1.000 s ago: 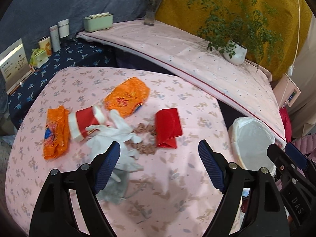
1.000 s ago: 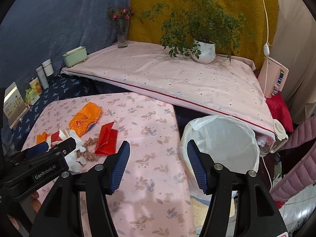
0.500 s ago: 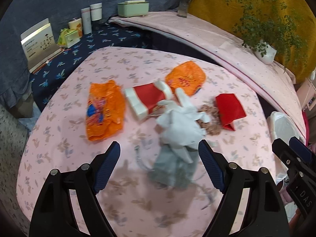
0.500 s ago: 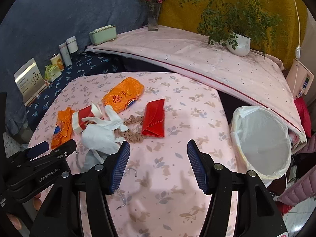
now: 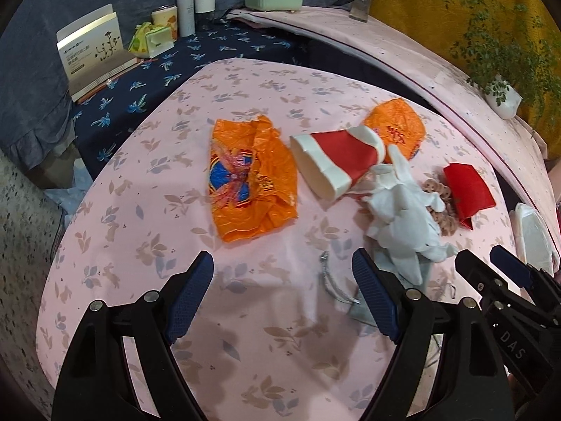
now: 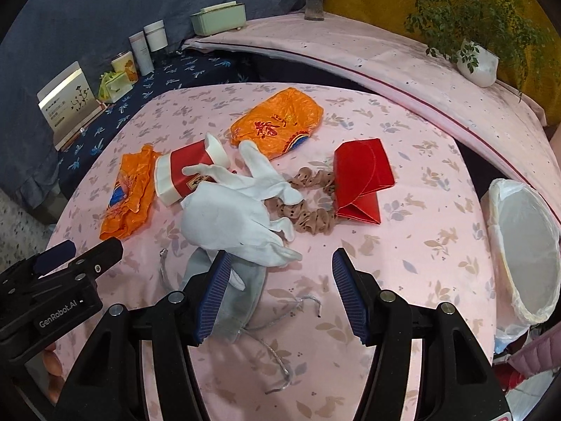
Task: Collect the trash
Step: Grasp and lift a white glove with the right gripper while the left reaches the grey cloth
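Trash lies on the pink flowered table [image 5: 147, 217] [image 6: 413, 252]: a flat orange wrapper [image 5: 249, 182] [image 6: 128, 189], a crushed red and white paper cup [image 5: 333, 161] [image 6: 186, 172], a second orange wrapper [image 5: 396, 126] [image 6: 280, 122], white gloves [image 5: 406, 217] [image 6: 235, 210], a tan scrunchie [image 6: 308, 207], a red envelope [image 5: 468, 189] [image 6: 361, 179] and a grey face mask [image 6: 228, 301]. My left gripper [image 5: 282, 294] is open above bare cloth, below the flat wrapper. My right gripper [image 6: 280, 294] is open just below the gloves, its left finger over the mask.
A white-lined bin [image 6: 526, 249] stands off the table's right edge. Behind the table, a dark blue cloth holds a card box [image 5: 94, 49], jars and cups [image 5: 194, 3]. A pink-covered ledge [image 6: 385, 56] carries a green box, a vase and a potted plant [image 6: 477, 59].
Both grippers have dropped and swung left over the table. The trash now looks larger and nearer, and the bin has slid toward the right edge of both views. The jaws kept their width.
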